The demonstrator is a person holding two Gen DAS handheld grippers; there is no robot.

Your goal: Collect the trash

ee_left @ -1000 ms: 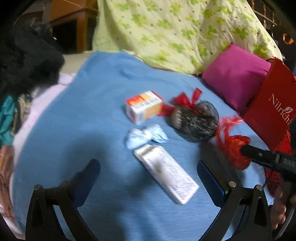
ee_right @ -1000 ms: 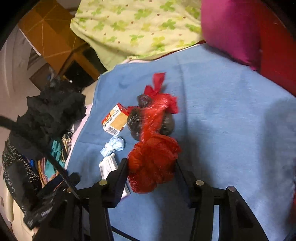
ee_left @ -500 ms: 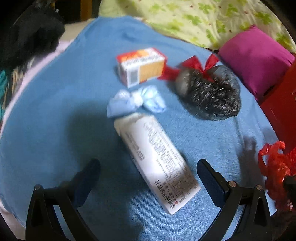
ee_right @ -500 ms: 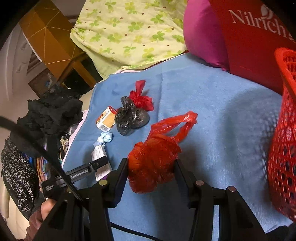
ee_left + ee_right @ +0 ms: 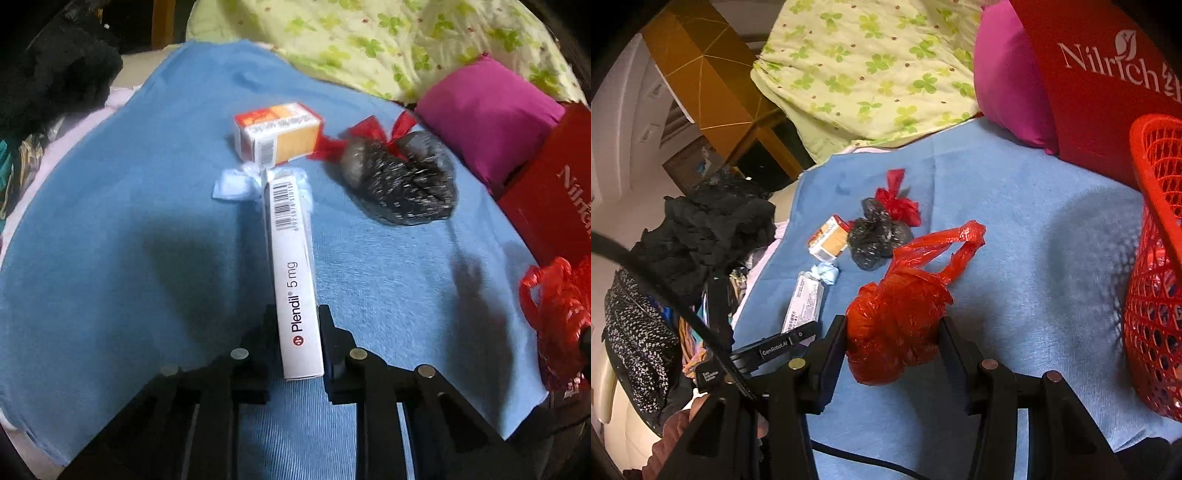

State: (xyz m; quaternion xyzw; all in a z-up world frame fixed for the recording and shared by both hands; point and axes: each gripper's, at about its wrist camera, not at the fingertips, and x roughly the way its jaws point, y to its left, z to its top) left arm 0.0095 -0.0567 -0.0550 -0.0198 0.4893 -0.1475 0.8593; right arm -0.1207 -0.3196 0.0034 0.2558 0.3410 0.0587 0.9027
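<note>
My left gripper (image 5: 295, 325) is shut on a long white Plendil medicine box (image 5: 293, 258), held on edge just above the blue cloth (image 5: 110, 258). Beyond it lie an orange-and-white box (image 5: 279, 133), a crumpled pale-blue wrapper (image 5: 236, 184) and a black knotted bag with red ties (image 5: 402, 184). My right gripper (image 5: 892, 343) is shut on a knotted red plastic bag (image 5: 897, 314), held above the cloth left of the red mesh basket (image 5: 1156, 258). The white box (image 5: 805, 306) also shows in the right wrist view.
A red Nilrich paper bag (image 5: 1100, 74) and a magenta pillow (image 5: 487, 110) stand at the far right. A green-patterned quilt (image 5: 369, 40) lies at the back. Dark clothes (image 5: 701, 236) are piled to the left of the cloth.
My left gripper moved in and closed on the white box, turning it onto its edge. My right gripper carried the red bag right, toward the red basket.
</note>
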